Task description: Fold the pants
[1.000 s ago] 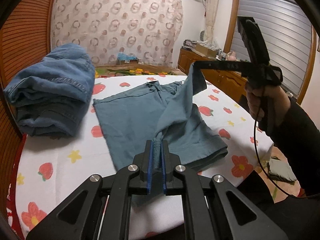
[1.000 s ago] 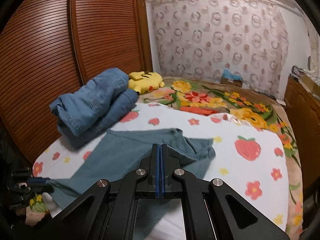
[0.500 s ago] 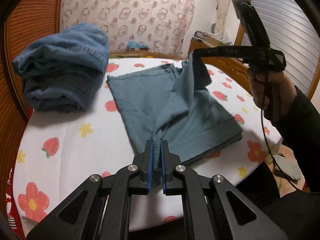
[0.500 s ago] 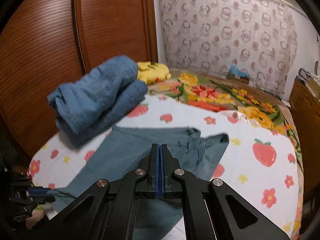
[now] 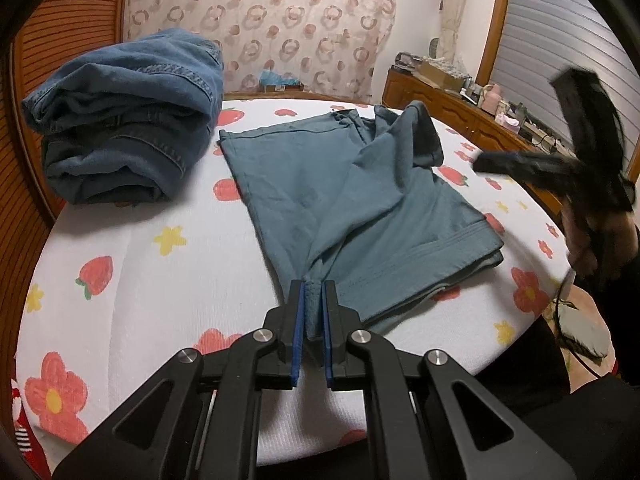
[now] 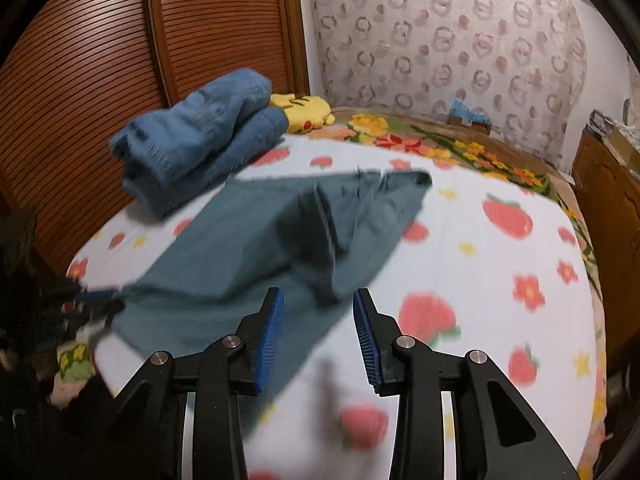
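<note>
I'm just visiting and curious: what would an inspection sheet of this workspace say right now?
Surface: bed cover printed with strawberries and flowers.
Job's things: teal pants lying folded lengthwise, one waist corner flopped over.
Clutter: folded jeans beside the pants; yellow plush toy behind them.
Grippers: left gripper shut on the pants' hem; right gripper opening, nothing between its pads.
Cables: black cable hanging below the hand.
Surroundings: wooden slatted doors, patterned curtain, wooden dresser.
</note>
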{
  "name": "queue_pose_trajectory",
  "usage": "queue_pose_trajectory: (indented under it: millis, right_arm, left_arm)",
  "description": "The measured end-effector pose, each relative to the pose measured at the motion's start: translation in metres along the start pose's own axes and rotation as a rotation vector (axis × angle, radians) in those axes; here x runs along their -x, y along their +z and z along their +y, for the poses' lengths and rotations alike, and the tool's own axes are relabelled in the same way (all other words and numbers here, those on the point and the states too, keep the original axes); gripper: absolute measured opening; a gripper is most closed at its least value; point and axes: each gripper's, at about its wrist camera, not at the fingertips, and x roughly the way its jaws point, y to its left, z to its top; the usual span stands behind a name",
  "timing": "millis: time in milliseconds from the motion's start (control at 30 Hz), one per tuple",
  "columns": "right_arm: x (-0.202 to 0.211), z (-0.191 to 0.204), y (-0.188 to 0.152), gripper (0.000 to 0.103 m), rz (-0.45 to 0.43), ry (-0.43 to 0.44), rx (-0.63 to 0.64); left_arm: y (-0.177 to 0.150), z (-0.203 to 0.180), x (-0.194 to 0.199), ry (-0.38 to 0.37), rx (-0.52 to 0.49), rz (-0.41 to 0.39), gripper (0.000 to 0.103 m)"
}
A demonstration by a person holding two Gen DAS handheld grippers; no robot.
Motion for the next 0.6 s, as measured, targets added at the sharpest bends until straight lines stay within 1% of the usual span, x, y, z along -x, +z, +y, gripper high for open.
queue_pose_trajectory:
  millis: [167,267,367,600]
  right_arm:
    - [0.017,0.009,-0.031,0.037,0.018,0.021,-0.012]
    - [0.023,0.016,-0.043,0.037,0.027,0.016,-0.003]
    - [0.022,0.021,-0.05,0.037,0.036,0.023,-0.001]
    - [0.016,0.032,-0.053,0.037,0.034,0.023,0.03]
  left_arm:
    - [0.0,0.0,-0.001,0.0,0.001,0.002,0.008]
    - [0.0,0.0,-0.001,0.001,-0.002,0.002,0.008]
    - [-0.001,0.0,-0.001,0.002,-0.003,0.002,0.008]
    - [-0.001,0.0,0.0,0.004,-0.001,0.0,0.009]
